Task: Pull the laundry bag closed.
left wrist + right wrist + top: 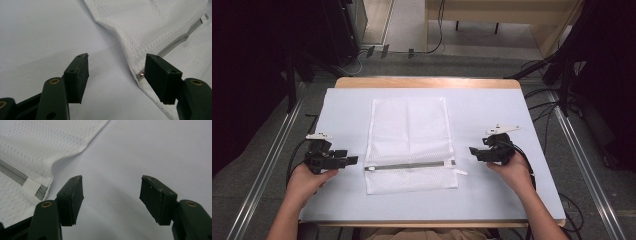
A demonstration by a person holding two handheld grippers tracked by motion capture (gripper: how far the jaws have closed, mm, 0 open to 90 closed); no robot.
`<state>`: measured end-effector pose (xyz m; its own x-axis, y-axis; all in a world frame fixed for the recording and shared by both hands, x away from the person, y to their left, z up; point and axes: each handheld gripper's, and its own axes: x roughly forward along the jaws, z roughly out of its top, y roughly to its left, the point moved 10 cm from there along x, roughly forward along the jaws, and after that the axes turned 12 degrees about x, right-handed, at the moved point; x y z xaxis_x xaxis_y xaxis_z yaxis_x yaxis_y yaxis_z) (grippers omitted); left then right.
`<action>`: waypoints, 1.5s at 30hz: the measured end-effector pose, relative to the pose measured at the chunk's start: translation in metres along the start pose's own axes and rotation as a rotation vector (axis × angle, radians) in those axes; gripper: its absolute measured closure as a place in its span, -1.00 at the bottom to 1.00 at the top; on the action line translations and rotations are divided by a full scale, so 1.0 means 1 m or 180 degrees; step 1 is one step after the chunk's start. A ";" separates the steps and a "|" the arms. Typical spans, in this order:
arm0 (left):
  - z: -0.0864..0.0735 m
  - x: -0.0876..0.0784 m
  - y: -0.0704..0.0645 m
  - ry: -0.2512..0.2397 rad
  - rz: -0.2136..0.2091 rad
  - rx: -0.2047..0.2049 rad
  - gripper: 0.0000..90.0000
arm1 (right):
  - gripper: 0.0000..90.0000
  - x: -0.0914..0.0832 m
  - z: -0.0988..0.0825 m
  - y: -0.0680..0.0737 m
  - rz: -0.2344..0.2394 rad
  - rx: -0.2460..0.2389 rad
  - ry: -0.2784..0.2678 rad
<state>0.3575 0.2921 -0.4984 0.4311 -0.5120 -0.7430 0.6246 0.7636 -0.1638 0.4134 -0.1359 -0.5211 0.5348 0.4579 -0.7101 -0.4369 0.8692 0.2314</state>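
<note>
- High view: a white mesh bag (410, 144) lies flat on the table (492, 195), between the two tongs. Its long axis runs from the person's edge toward the far edge; the short sides face near and far.
- High view: a grey zipper (409, 165) crosses the bag near its near end, at right angles to the long axis, one end toward each pair of tongs.
- High view: the left tongs (351, 160) rest just left of the zipper's left end and point at it; the right tongs (473, 150) sit just right of its right end, pointing inward. Neither touches the bag.
- Left gripper view: the left tongs (117, 75) stand released, jaws wide apart over bare table. The bag's edge and the zipper end (140, 75) lie just inside the right-hand jaw, clear of both pads.
- Right gripper view: the right tongs (111, 195) are released, with only bare table between the jaws. The bag corner (37, 152) and the zipper's white tab (32, 185) lie beyond the left-hand jaw, apart from it.
</note>
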 end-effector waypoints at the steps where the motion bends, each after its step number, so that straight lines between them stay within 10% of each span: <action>1: 0.000 0.000 0.000 0.0000 0.0000 0.0000 -0.18 | -0.19 0.000 0.000 0.000 0.0000 0.0000 0.0000; 45: 0.004 -0.001 -0.007 -0.0034 -0.0050 0.0054 -0.18 | -0.05 0.001 0.001 0.066 0.0385 -0.0381 0.0100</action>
<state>0.3554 0.2859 -0.4943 0.4280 -0.5281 -0.7335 0.6422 0.7487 -0.1643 0.3857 -0.0776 -0.5061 0.4511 0.5503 -0.7026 -0.5808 0.7788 0.2370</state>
